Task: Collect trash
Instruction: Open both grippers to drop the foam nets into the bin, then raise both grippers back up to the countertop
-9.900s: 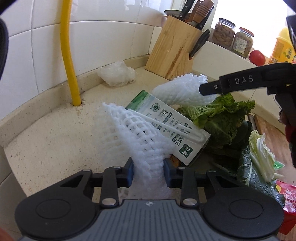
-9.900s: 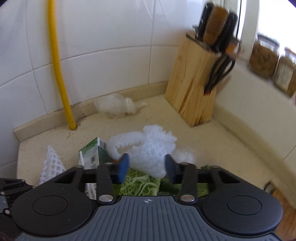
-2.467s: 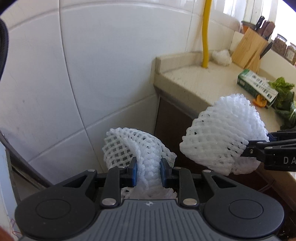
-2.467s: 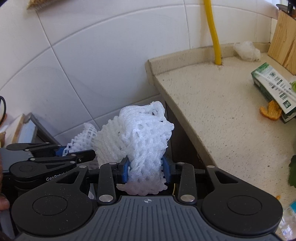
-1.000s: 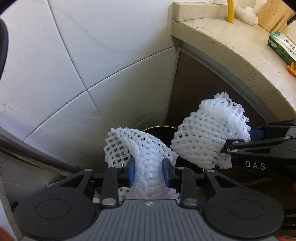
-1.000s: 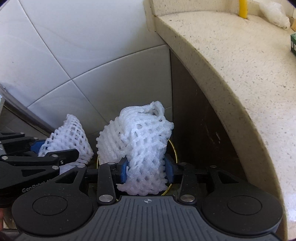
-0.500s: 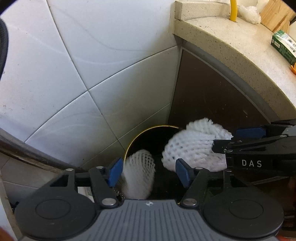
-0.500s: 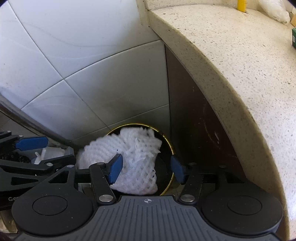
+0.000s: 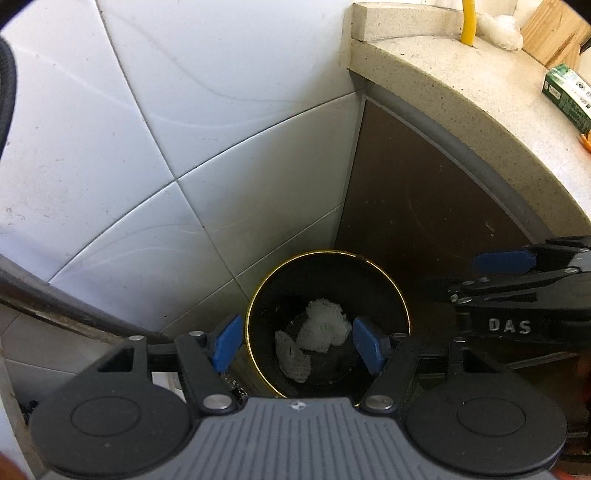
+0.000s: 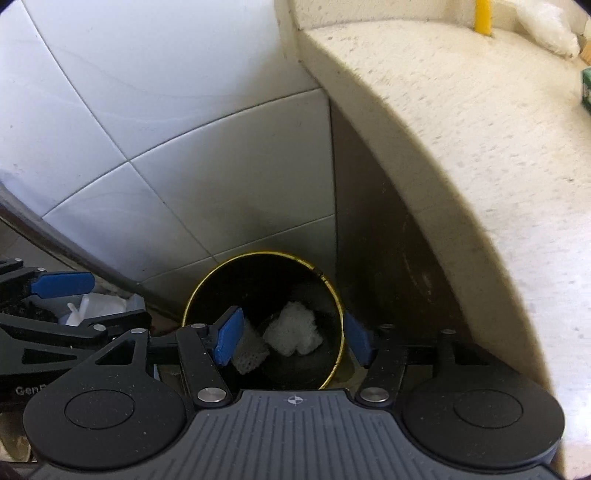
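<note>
From my left wrist camera I look down into the round black bin [image 9: 400,299] with its thin gold rim, and I will use that bin as my marker for where things are. My left gripper [image 9: 297,345] hangs right above the bin, with its blue pads [image 9: 228,343] spread wide apart and nothing between them. Down at the bottom of the bin lie two white foam nets [image 9: 323,330], one lumpy and one flatter, touching each other. Just to the right of the bin is my right gripper [image 9: 517,280], black with the letters DAS on it, and its blue pad points toward the bin. Behind the bin is the white tiled wall [image 9: 184,129]. Up and to the right of the bin is the speckled counter [image 9: 461,85], with a dark brown cabinet side under it. Far back on the counter, well apart from the bin, I see a yellow pipe [image 9: 468,22], a white crumpled lump [image 9: 500,29], a wooden block [image 9: 554,33] and a green carton [image 9: 569,96]. From my right wrist camera I see the same bin [image 10: 334,291] from above. My right gripper [image 10: 293,341] is over it, jaws wide open and holding nothing. The two foam nets [image 10: 293,330] rest inside at the bottom. My left gripper [image 10: 62,295] is just left of the bin, also spread open. The counter [image 10: 461,129] curves up and away to the right of the bin, with the yellow pipe [image 10: 484,16] at its far end.
</note>
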